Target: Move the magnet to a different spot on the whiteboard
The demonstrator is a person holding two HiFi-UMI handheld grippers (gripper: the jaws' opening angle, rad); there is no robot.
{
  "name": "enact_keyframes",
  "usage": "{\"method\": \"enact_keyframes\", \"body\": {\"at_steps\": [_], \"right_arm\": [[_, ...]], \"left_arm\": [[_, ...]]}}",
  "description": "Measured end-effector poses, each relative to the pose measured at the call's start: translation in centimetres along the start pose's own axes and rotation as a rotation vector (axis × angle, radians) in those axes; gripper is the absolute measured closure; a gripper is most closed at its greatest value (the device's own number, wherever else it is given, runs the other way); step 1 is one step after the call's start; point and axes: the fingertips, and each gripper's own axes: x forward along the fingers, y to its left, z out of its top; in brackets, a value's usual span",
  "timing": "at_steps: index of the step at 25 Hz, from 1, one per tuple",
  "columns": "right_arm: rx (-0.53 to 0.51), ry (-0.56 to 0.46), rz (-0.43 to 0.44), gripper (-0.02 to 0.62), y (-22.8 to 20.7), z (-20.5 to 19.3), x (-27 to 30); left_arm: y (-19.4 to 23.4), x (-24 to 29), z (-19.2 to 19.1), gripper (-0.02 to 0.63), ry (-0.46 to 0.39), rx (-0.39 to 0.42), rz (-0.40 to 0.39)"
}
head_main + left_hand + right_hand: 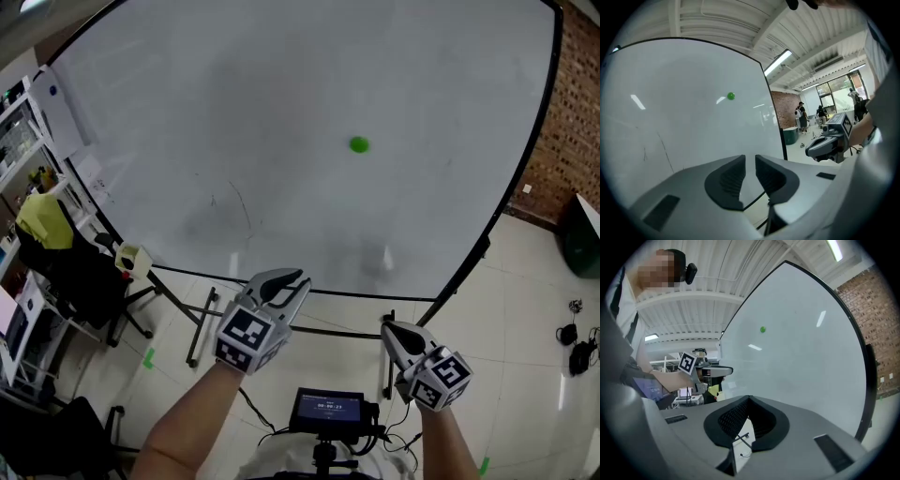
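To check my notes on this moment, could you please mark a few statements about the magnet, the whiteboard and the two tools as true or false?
1. The green magnet sits on the whiteboard. True.
2. The left tool grips the magnet. False: its jaws stand apart with nothing between them, far from the magnet.
3. The right tool has its jaws together. True.
4. Both tools touch the whiteboard. False: both are held off it, short of its lower edge in the head view.
5. A brick wall stands to the right of the whiteboard. True.
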Motion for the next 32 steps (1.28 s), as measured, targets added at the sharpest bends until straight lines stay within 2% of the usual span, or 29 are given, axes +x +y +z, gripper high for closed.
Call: {"method": "enact_keyframes", "body": {"at_steps": [3,8,11,16,21,25,32], "right_arm": [[-0.002,0.000,-0.013,0.569,1.2,-0.2,-0.3],[0.002,0.002,-0.037,0.569,3.3,-0.9,-1.4],[0.003,0.007,-0.050,0.569,4.3,-1.7,-1.9],[0.009,0.010,-0.057,0.571,6.4,-2.6,-2.9],[0.003,-0.004,-0.046,0.571,8.2,-2.6,-3.0],[-0.018,0.020,-0.045,0.571,9.8,-3.3,-3.7],[-0.011,0.003,-0.061,0.571,10.5,-3.1,-3.6]], "left_arm": [[-0.5,-1.6,-1.6,0.523,-0.031,-0.076,-0.006],[-2.6,-4.1,-5.3,0.540,-0.067,-0.270,-0.074],[-3.7,-5.3,-7.8,0.563,-0.064,-0.329,-0.104],[-5.8,-7.7,-10.0,0.577,-0.088,-0.373,-0.164],[-7.7,-8.9,-12.0,0.578,-0.076,-0.361,-0.212],[-8.9,-9.9,-13.0,0.578,-0.070,-0.384,-0.229],[-8.8,-10.3,-13.3,0.578,-0.077,-0.349,-0.254]]}}
